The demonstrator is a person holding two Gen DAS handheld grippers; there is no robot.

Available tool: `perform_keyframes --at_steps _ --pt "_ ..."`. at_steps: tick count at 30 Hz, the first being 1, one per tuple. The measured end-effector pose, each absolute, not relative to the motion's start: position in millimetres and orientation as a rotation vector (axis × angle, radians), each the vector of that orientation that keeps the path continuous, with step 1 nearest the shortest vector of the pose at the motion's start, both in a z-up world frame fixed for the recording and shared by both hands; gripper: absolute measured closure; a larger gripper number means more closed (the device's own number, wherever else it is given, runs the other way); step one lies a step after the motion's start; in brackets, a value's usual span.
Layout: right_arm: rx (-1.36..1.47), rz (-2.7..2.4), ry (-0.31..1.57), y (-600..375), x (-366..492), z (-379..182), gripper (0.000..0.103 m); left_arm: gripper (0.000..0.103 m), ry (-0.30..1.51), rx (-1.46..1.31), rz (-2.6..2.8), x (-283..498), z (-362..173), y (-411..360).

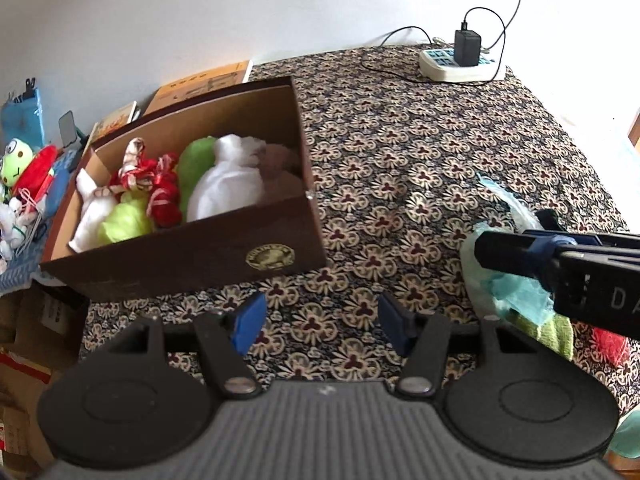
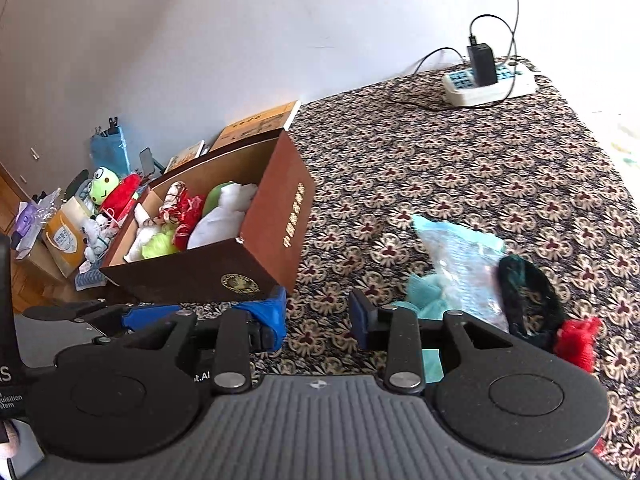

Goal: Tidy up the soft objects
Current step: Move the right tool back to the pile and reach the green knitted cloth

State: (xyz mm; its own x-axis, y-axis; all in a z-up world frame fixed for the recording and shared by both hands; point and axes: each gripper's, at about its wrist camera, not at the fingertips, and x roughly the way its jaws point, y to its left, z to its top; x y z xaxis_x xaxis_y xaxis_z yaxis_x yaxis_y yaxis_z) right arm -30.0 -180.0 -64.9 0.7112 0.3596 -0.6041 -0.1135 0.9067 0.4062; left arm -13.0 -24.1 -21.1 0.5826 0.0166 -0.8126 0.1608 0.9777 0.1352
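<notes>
A brown cardboard box (image 1: 248,244) stands on the patterned cloth and holds soft things: a white bundle (image 1: 228,188), green pieces (image 1: 196,160), red ribbon bundles (image 1: 164,192). It also shows in the right wrist view (image 2: 276,216). My left gripper (image 1: 320,322) is open and empty, just in front of the box. My right gripper (image 2: 318,316) is open and empty, right of the box; it also shows at the right edge of the left wrist view (image 1: 520,256). Beside it lie a teal and clear plastic bundle (image 2: 460,256), a dark green fuzzy piece (image 2: 528,300) and a red pom (image 2: 576,340).
A white power strip (image 1: 460,64) with a black charger and cables sits at the far edge of the cloth (image 1: 420,160). Books (image 1: 200,84) lie behind the box. A frog plush (image 1: 16,160) and clutter lie left of the box.
</notes>
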Motion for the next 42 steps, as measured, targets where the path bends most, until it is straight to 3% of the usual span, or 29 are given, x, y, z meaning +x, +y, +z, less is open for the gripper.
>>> perform_keyframes --at_steps 42 --pt "0.358 0.196 0.772 -212 -50 -83 0.084 0.043 1.008 0.263 -0.132 -6 -42 -59"
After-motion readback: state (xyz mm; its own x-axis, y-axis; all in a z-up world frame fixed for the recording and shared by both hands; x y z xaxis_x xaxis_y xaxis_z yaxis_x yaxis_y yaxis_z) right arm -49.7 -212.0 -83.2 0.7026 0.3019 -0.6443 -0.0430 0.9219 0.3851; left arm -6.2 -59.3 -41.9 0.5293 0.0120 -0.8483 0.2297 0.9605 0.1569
